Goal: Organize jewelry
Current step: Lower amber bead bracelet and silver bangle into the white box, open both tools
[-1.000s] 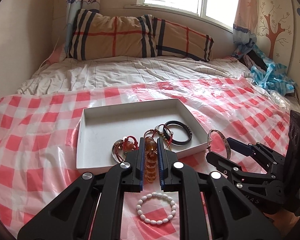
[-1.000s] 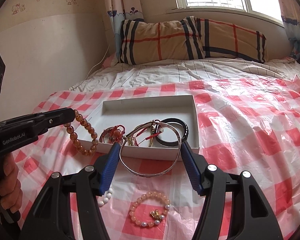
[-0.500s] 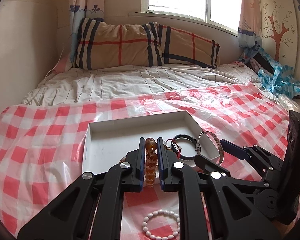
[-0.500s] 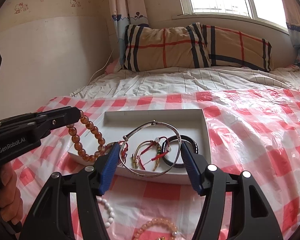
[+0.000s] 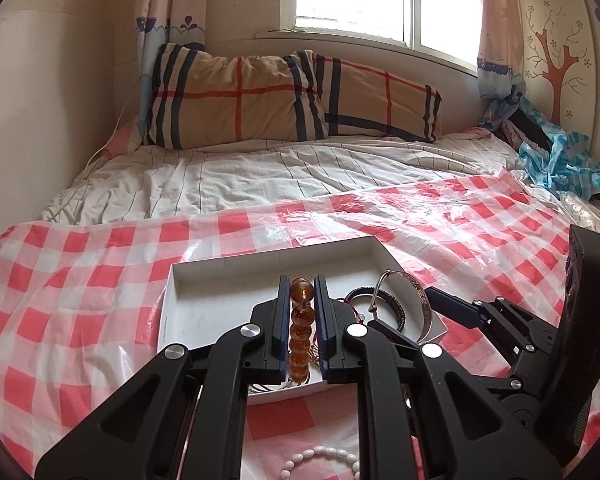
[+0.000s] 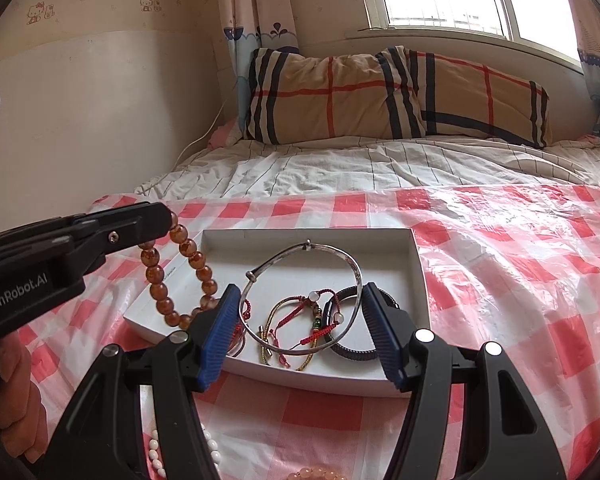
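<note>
My left gripper (image 5: 302, 292) is shut on an amber bead bracelet (image 5: 301, 320), which hangs over the near left corner of the white box (image 5: 220, 268). In the right wrist view the amber bracelet (image 6: 196, 260) dangles from the left gripper (image 6: 160, 220) over the box's (image 6: 416, 264) left edge. My right gripper (image 6: 300, 291) is shut on a thin silver bangle (image 6: 342, 258), held flat between its blue pads above the box's front half. Beneath it lie red and gold cord bracelets (image 6: 296, 316) and a black bracelet (image 6: 352, 354).
A white bead bracelet (image 5: 320, 456) and a pink bead bracelet (image 6: 320, 474) lie on the red checked plastic cloth (image 6: 520, 280) in front of the box. A plaid pillow (image 6: 340, 96) is at the back, a blue bag (image 5: 560, 164) far right. A person's hand (image 6: 16, 400) grips the left tool.
Both grippers have moved forward over the box, carrying the amber bracelet and the silver bangle with them. The loose bead bracelets on the cloth have slid toward the bottom edge of both views.
</note>
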The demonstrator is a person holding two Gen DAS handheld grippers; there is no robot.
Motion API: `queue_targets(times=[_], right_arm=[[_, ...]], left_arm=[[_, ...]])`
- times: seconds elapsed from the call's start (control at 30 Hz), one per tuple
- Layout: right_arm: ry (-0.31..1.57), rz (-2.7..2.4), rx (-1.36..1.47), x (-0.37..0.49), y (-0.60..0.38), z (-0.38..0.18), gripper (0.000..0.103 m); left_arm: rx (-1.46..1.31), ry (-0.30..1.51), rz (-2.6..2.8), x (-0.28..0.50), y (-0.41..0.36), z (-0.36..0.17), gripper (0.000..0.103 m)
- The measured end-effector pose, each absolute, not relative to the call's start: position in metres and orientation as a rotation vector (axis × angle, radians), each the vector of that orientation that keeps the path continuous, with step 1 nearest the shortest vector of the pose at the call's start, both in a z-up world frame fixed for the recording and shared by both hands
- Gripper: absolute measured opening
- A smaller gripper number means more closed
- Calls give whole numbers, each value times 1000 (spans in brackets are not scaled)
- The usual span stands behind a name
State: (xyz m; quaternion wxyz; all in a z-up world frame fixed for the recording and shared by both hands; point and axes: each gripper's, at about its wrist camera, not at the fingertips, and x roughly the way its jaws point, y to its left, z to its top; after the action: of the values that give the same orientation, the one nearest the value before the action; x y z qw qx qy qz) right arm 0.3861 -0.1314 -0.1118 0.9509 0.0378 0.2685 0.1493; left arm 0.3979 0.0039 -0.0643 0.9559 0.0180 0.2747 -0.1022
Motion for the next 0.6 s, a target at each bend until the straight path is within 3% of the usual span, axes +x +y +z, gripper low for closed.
queue_targets(times=[0.6], right_arm=[[554,295,59,412,-126,-122,61]], left_arm=[[26,564,-183,423,3,-74,11]])
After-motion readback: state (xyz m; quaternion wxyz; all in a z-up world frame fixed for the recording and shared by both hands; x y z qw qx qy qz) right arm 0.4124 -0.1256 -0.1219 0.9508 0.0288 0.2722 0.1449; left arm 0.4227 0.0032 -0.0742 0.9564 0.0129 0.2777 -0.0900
